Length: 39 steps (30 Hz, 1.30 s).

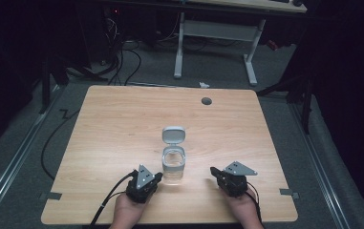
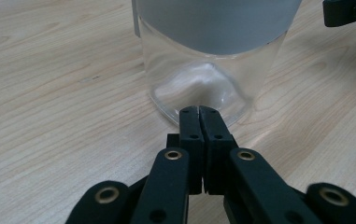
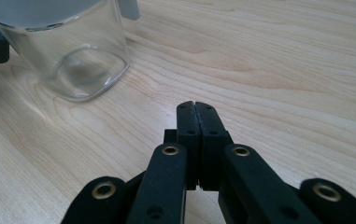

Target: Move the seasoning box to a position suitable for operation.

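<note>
A clear glass jar (image 1: 174, 165) with a grey collar stands upright near the table's front middle, its grey flip lid (image 1: 174, 134) hinged open toward the far side. My left gripper (image 1: 158, 178) rests just left of the jar, shut and empty. In the left gripper view its tips (image 2: 199, 110) nearly touch the jar's base (image 2: 199, 88). My right gripper (image 1: 213, 170) lies to the jar's right, shut with nothing held. The right gripper view has its tips (image 3: 195, 105) well short of the jar (image 3: 73, 65), which sits at upper left.
The wooden table (image 1: 122, 124) has a round grey grommet (image 1: 206, 101) near its far edge. Beyond the table stand a white desk frame (image 1: 215, 43) and loose cables (image 1: 122, 62) on a grey floor. Tape marks (image 1: 50, 196) flank the front corners.
</note>
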Motion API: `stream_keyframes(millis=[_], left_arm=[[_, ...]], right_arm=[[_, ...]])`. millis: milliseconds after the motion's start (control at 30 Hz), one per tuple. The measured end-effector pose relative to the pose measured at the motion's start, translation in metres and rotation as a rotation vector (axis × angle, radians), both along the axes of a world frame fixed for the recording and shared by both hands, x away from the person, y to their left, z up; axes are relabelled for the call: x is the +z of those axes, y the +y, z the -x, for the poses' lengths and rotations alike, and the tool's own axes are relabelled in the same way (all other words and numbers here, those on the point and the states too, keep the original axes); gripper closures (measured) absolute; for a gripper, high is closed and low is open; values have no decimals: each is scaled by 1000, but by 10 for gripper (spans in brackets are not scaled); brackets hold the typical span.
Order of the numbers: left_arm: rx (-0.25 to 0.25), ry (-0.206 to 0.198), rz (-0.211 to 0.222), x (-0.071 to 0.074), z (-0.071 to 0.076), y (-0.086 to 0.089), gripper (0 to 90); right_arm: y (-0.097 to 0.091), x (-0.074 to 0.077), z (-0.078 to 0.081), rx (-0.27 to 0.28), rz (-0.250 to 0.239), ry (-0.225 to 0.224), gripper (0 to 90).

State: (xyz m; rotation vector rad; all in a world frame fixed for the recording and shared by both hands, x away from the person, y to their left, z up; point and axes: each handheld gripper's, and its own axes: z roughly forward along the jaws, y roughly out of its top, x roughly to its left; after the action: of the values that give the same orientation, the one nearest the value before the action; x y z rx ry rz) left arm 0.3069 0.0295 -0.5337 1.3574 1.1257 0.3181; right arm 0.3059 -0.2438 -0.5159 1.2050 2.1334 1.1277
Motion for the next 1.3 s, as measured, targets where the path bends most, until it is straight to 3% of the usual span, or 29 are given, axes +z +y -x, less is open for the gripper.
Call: stream_keyframes(millis=[100, 400, 500, 600, 900, 1300], left_arm=[[-5, 1, -2, -1, -1, -3, 898], [-53, 7, 16, 0, 7, -6, 893], [-77, 8, 16, 0, 11, -9, 893], [-95, 15, 19, 0, 12, -14, 886], [-77, 18, 32, -1, 7, -19, 876], [-71, 18, 33, -1, 4, -20, 890]], right_arm=[[6, 1, 0, 27, 32, -8, 885], [22, 8, -9, 43, 30, -8, 887], [28, 13, -18, 32, 22, -17, 893], [37, 21, -37, 10, -3, -29, 900], [58, 44, -82, -13, -46, -60, 900], [77, 69, -107, -2, -83, -111, 900]])
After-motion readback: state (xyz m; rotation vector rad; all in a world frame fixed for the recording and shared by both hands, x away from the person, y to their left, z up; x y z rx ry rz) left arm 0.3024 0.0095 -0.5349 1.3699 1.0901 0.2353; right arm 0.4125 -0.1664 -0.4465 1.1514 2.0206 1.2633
